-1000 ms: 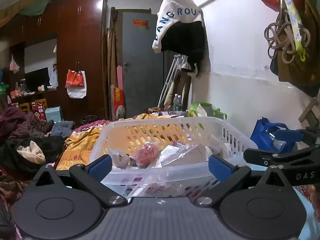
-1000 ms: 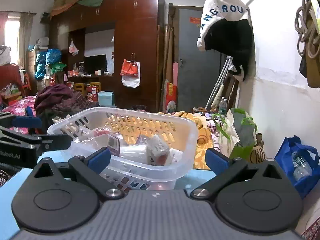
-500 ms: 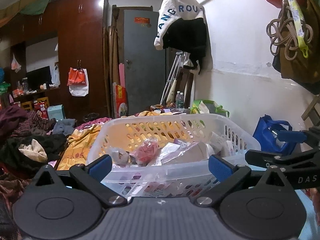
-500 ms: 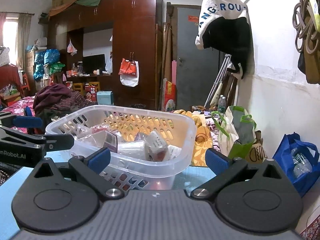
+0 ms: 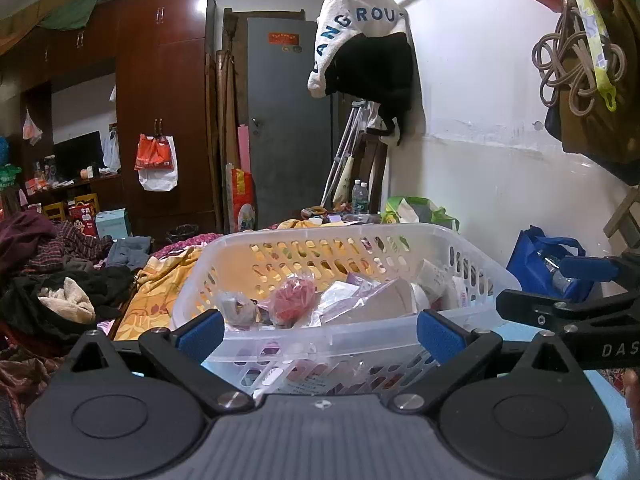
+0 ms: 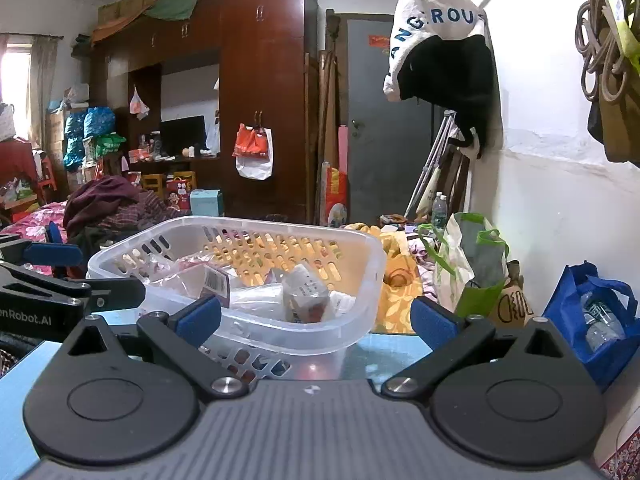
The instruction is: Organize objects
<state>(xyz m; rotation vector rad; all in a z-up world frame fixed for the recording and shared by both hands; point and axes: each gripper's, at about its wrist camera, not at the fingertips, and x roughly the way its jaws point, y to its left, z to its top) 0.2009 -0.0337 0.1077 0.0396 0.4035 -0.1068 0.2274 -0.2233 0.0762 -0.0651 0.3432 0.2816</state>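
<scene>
A clear plastic basket [image 5: 472, 256] stands on a light blue table just ahead of both grippers; it also shows in the right wrist view [image 6: 360, 276]. It holds several small packets, among them a red mesh bundle [image 5: 294, 294] and a small white box [image 6: 306, 292]. My left gripper [image 5: 318, 330] is open and empty, low in front of the basket's near wall. My right gripper [image 6: 316, 320] is open and empty, facing the basket's right corner. Each gripper shows at the edge of the other's view.
A blue bag with bottles [image 6: 600, 316] and a green-handled bag [image 6: 476, 264] stand by the white wall on the right. A bed with yellow cloth [image 5: 160, 284] and piled clothes [image 5: 60, 280] lies behind the basket. Wardrobes and a grey door stand at the back.
Both wrist views have risen slightly, so the basket sits a little lower in frame. Both grippers stay open and empty.
</scene>
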